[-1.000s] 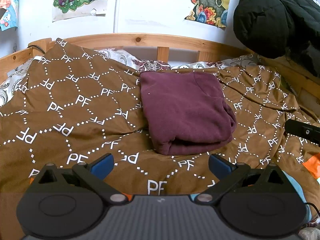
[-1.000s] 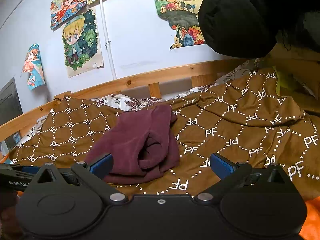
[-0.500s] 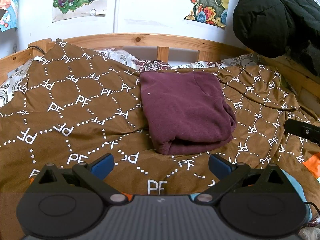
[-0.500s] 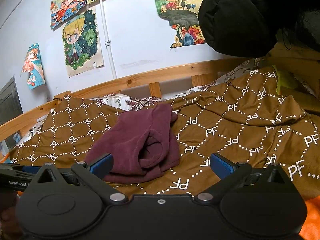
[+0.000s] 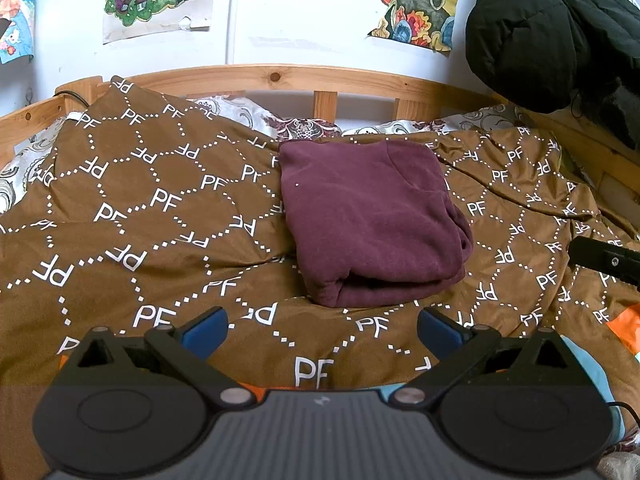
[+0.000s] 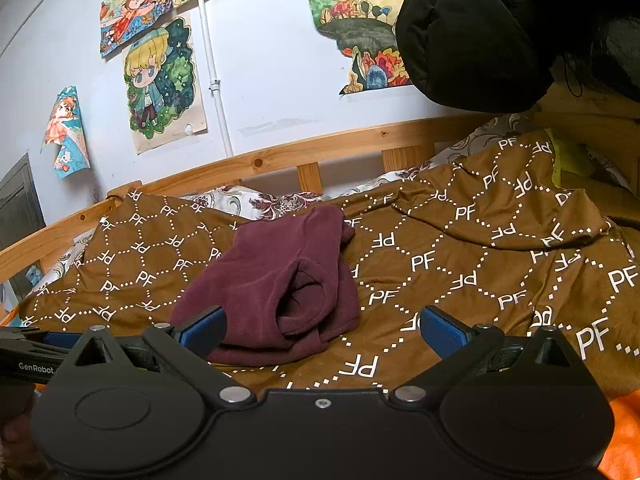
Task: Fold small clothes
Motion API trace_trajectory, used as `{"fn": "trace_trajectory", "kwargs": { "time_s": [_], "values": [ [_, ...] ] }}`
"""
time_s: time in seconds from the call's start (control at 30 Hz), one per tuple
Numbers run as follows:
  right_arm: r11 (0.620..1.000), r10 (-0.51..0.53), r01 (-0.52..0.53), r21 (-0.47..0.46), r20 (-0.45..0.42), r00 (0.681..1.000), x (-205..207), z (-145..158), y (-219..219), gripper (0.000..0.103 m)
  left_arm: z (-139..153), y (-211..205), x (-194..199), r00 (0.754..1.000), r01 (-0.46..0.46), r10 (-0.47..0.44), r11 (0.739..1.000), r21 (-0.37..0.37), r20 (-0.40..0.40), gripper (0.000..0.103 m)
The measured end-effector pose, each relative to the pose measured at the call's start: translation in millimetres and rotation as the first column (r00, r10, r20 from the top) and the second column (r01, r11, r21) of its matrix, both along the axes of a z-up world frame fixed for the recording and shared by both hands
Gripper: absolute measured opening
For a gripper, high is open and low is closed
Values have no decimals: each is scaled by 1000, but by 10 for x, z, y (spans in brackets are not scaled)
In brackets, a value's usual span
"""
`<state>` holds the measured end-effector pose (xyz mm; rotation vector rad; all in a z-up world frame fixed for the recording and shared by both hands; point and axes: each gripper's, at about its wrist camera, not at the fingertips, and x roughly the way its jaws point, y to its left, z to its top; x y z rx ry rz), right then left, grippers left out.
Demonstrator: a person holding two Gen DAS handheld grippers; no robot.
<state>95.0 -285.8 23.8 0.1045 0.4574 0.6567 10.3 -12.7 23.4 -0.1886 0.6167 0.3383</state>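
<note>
Sweater (image 5: pixel 370 222): folded, resting mid-blanket (image 5: pixel 120 220), apparently finished.
Left gripper (image 5: pixel 322 326): spread wide, empty, near sweater.
Right gripper (image 6: pixel 322 326): likewise.

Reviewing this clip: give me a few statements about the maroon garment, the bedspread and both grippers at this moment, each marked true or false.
1. The maroon garment lies folded on the brown bedspread. True.
2. The left gripper is clamped on the garment. False: it is open and holds nothing.
3. The right gripper is open. True.
4. The garment hangs over the wooden bed rail. False: it lies on the bedspread, short of the rail.
5. A black jacket hangs at upper right. True.
</note>
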Motion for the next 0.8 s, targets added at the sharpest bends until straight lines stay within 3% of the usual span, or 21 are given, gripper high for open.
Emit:
{"fn": "trace_trajectory", "kwargs": {
  "time_s": [0.8],
  "values": [
    [1000, 0, 0, -1, -1, 1000, 0, 10, 1, 102, -7, -14, 5, 1000, 3, -3, 1000, 3, -6, 102]
  ]
}}
